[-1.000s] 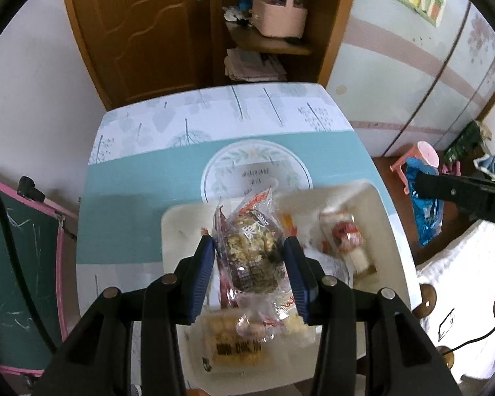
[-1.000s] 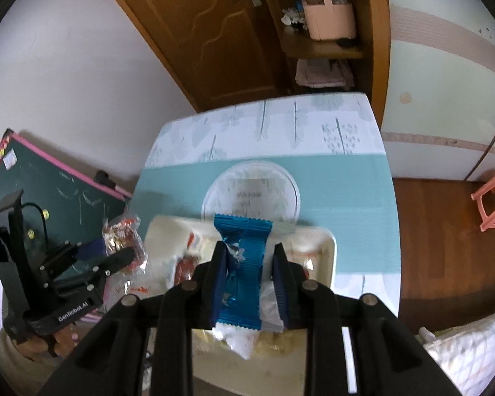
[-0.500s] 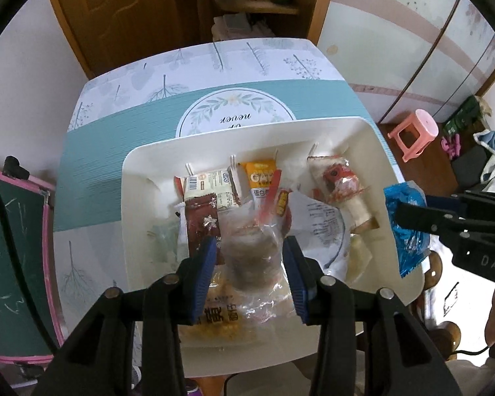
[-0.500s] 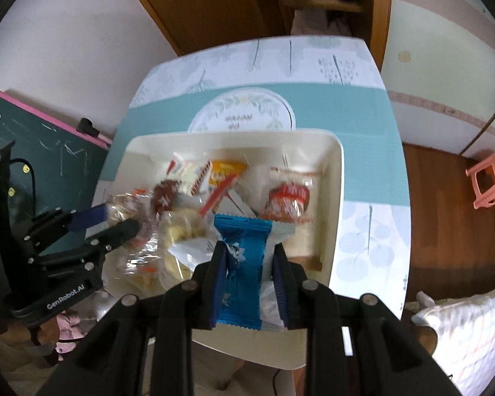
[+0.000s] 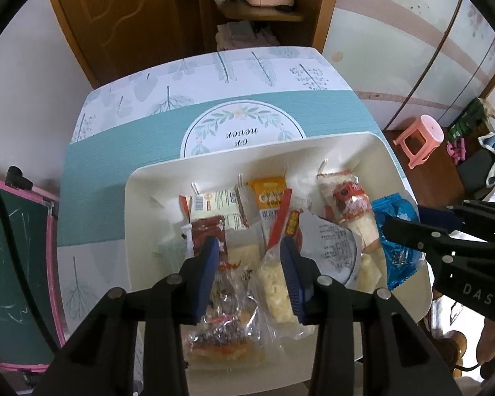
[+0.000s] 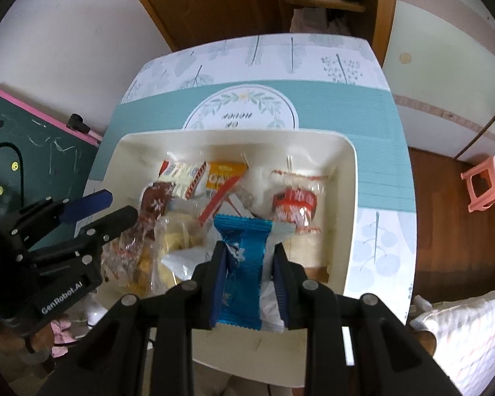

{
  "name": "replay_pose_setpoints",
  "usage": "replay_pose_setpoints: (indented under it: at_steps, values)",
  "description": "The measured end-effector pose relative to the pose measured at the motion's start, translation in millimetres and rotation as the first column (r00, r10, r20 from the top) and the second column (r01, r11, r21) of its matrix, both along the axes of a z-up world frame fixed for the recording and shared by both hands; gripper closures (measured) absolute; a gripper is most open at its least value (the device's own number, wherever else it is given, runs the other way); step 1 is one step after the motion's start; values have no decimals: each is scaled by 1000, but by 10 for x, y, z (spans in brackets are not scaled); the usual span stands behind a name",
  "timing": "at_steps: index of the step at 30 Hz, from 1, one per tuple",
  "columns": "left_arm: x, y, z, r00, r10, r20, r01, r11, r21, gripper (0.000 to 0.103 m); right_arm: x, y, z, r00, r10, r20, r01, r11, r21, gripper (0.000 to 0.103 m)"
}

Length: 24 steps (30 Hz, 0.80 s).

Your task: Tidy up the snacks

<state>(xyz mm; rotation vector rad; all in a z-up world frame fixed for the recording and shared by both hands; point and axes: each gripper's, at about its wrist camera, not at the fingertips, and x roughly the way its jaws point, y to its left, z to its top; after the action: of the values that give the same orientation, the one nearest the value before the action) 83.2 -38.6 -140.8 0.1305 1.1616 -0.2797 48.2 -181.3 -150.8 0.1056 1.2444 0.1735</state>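
Blue foil crinkles between the pads of the right hand-held gripper point(image 6: 247, 265), which is clamped tight on a blue snack packet point(image 6: 242, 264) held upright over the near right part of the cream tray point(image 6: 348, 198). Off to its left, the left hand-held gripper point(image 5: 249, 280) has a clear bag of dark, crumbly snacks point(image 5: 224, 307) between its blue pads; its jaws are closing, and whether the pads press the bag yet is hard to tell, since the film is slack and see-through. Just right of that bag, against the right-hand pad, lies a clear packet of pale yellow pieces point(image 5: 275, 292). Ahead of both tools the tray carries an orange packet point(image 5: 270, 194), a white-and-red barcode packet point(image 5: 214, 204), a dark red packet point(image 5: 209, 231) and a red-printed clear packet point(image 5: 349, 201), all loosely overlapping. The tray sits on a surface covered by a teal and white cloth point(image 5: 115, 171). Judging by how crowded the pile is, the main risk is the closing left jaws catching the neighbouring yellow packet along with the bag, dragging both. Squeezing crumbly contents could also crush them. On the right, the packet is held by its middle and hangs near the tray's front rim, so a release here might let it tip outward or land across others rather than in a tidy place.
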Motion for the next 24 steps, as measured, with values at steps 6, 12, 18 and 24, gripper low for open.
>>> replay_pose_setpoints:
  at_steps: [6, 12, 18, 24]
  values:
    - [49, -6, 44, 1000, 15, 9, -15, 1000, -16, 64, 96, 70, 94, 999, -5, 36, 5, 1000, -14, 75]
    - [72, 55, 106, 999, 51, 10, -50, 997, -63, 17, 117, 78, 95, 999, -20, 41, 21, 1000, -23, 58]
    - [82, 114, 126, 997, 79, -19, -81, 992, -100, 16, 74, 42, 96, 998, -39, 49, 40, 999, -18, 51]
    - [-16, 88, 214, 997, 80, 3, -80, 994, -75, 16, 5, 46, 140, 997, -43, 67, 45, 999, -24, 48]
